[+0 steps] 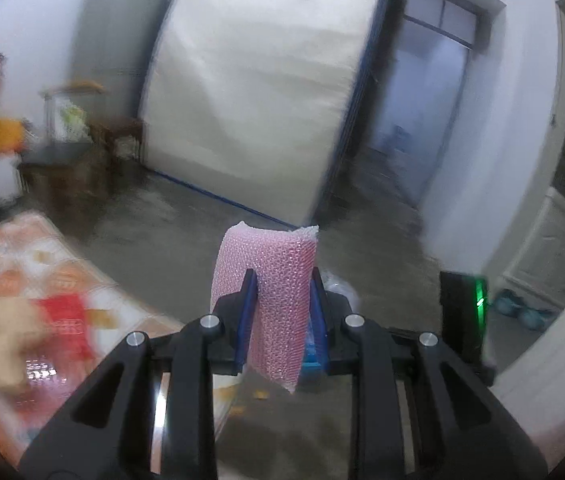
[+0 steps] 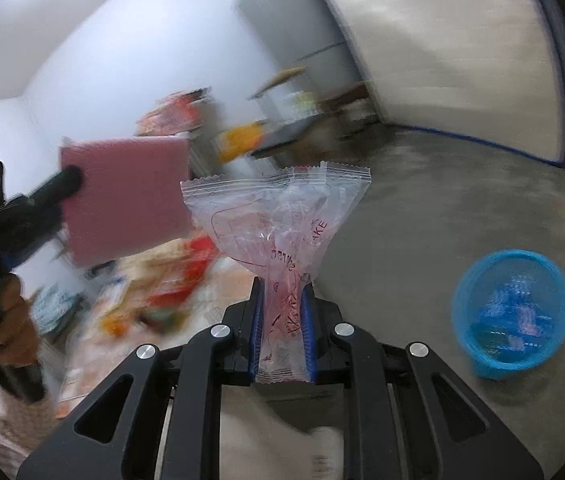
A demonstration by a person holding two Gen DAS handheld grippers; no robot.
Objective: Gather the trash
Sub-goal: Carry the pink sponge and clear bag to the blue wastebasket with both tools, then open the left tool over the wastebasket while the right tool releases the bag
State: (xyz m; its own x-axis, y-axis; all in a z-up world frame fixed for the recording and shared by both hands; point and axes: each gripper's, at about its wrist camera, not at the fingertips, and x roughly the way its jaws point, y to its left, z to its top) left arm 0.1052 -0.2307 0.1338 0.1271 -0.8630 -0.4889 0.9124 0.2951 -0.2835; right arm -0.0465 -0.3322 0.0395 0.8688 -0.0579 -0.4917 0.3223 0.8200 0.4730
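Note:
In the left wrist view my left gripper (image 1: pixel 282 280) is shut on a folded pink foam-net sheet (image 1: pixel 270 276) that stands up between its blue pads. The right wrist view shows my right gripper (image 2: pixel 283 288) shut on a clear plastic snack wrapper (image 2: pixel 278 216) with red print, fanned out above the pads. That view also shows the left gripper (image 2: pixel 68 184) at the left with the pink sheet (image 2: pixel 126 200), held by a hand (image 2: pixel 6 320). A blue plastic basket (image 2: pixel 512 312) with blue and pink scraps inside sits on the grey floor at the right.
A big white mattress (image 1: pixel 266 80) leans on the far wall beside a grey fridge (image 1: pixel 118 24). A low table with an orange-patterned cloth (image 1: pixel 30 288) and a soft toy is at the left. A dark doorway (image 1: pixel 426 104) opens at the right. Bare concrete floor (image 1: pixel 186 248) lies between.

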